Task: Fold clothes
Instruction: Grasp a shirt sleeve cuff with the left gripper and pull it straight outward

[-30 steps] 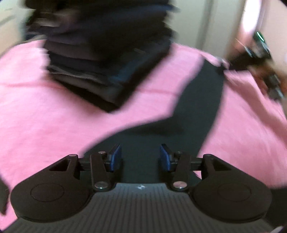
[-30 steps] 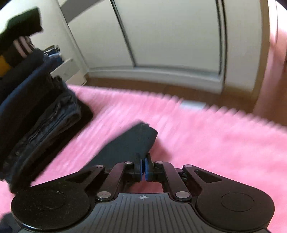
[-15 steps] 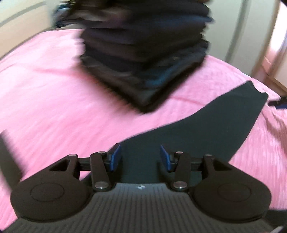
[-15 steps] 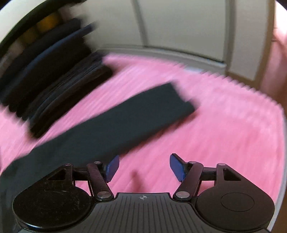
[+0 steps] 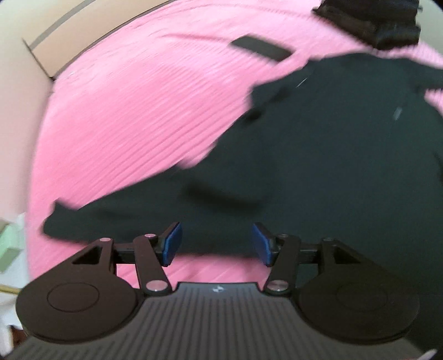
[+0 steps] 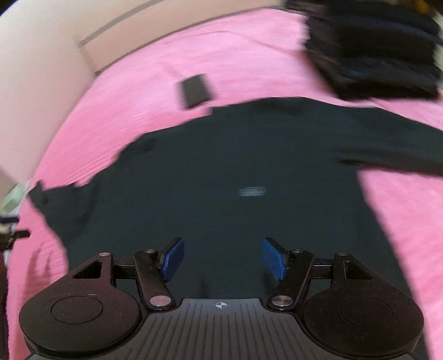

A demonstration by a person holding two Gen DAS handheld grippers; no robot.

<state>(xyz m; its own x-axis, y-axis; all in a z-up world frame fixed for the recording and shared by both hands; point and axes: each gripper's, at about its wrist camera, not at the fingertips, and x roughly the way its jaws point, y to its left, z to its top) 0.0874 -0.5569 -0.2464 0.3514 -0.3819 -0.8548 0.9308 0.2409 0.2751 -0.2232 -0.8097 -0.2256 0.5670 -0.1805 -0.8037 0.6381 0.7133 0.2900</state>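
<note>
A dark long-sleeved shirt (image 5: 332,155) lies spread flat on a pink bedspread (image 5: 133,110), sleeves out to both sides. It also fills the right wrist view (image 6: 221,171), with a small label at its middle. My left gripper (image 5: 216,243) is open and empty, just above the shirt's left sleeve and near edge. My right gripper (image 6: 221,259) is open and empty, over the shirt's body. Both views are motion-blurred.
A stack of folded dark clothes (image 6: 373,52) sits at the far right on the bedspread (image 6: 249,55), also in the left wrist view (image 5: 371,22). A small flat dark object (image 6: 195,90) lies beyond the shirt. The bed's left edge (image 5: 36,155) is near.
My right gripper opened and let go of the sleeve. Both grippers swung from the sleeve near the stack to over the shirt's body and left sleeve.
</note>
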